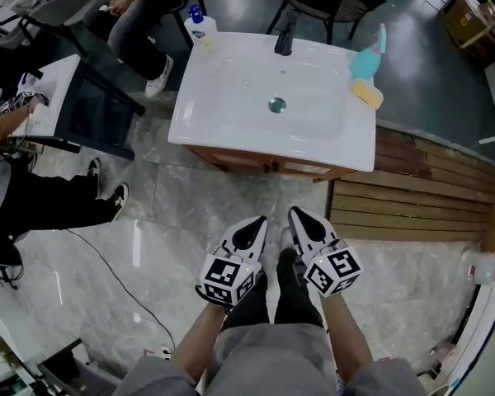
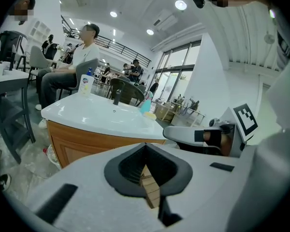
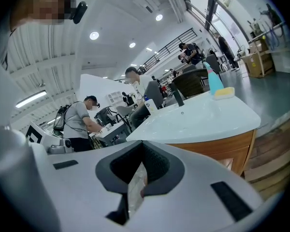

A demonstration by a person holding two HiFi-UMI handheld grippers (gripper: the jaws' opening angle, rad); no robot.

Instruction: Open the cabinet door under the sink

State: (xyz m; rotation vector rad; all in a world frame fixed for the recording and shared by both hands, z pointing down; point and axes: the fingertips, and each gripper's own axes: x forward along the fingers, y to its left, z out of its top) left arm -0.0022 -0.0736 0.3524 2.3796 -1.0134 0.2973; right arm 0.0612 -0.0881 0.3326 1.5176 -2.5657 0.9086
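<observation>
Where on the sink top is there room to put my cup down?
The flat left edge of the sink top, in front of the white bottle, is bare. So is the front right corner, in front of the yellow sponge. The back right corner is crowded: the teal bottle and the sponge sit together there.
</observation>
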